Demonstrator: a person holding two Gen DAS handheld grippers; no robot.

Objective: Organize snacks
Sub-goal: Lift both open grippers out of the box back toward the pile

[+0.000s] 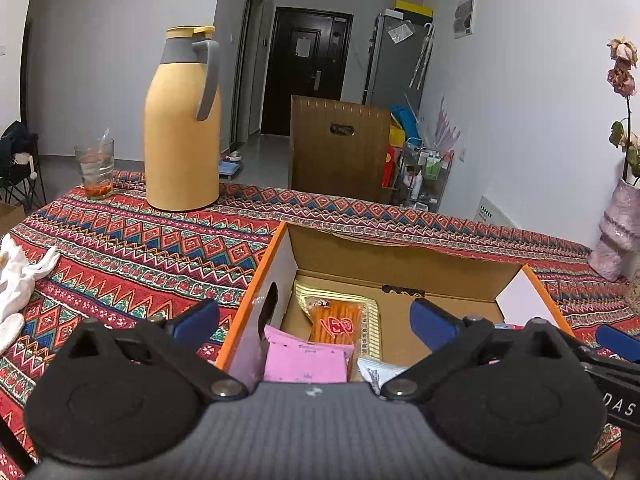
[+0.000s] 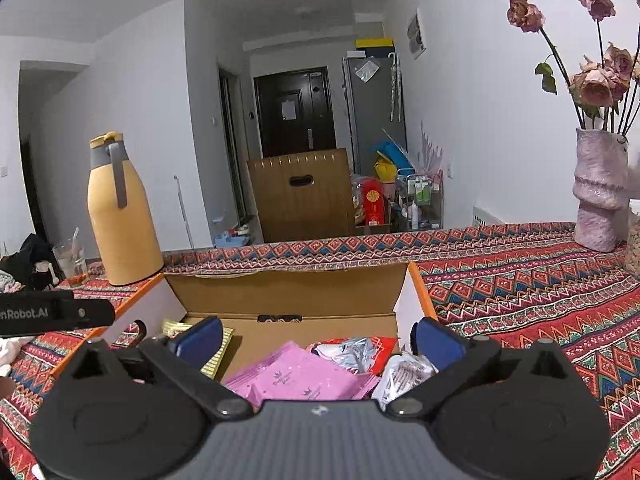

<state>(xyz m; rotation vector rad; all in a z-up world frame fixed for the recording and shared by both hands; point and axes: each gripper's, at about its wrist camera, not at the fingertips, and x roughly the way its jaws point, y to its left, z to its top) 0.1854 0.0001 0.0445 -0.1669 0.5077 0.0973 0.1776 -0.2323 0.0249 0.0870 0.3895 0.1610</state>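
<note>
An open cardboard box with orange outside walls (image 1: 400,256) (image 2: 280,292) sits on the patterned tablecloth. Inside lie a pink snack packet (image 1: 306,360) (image 2: 296,376), an orange stick-snack pack on a yellow wrapper (image 1: 334,324), a red and silver packet (image 2: 360,350) and a white packet (image 1: 378,372) (image 2: 404,372). My left gripper (image 1: 316,318) is open and empty above the box's near left side. My right gripper (image 2: 318,338) is open and empty above the box's near side, over the packets.
A yellow thermos jug (image 1: 182,120) (image 2: 120,216) and a glass with a drink (image 1: 95,168) stand at the far left of the table. A pink vase with dried roses (image 2: 598,188) stands at the far right. White cloth (image 1: 20,276) lies at the left edge.
</note>
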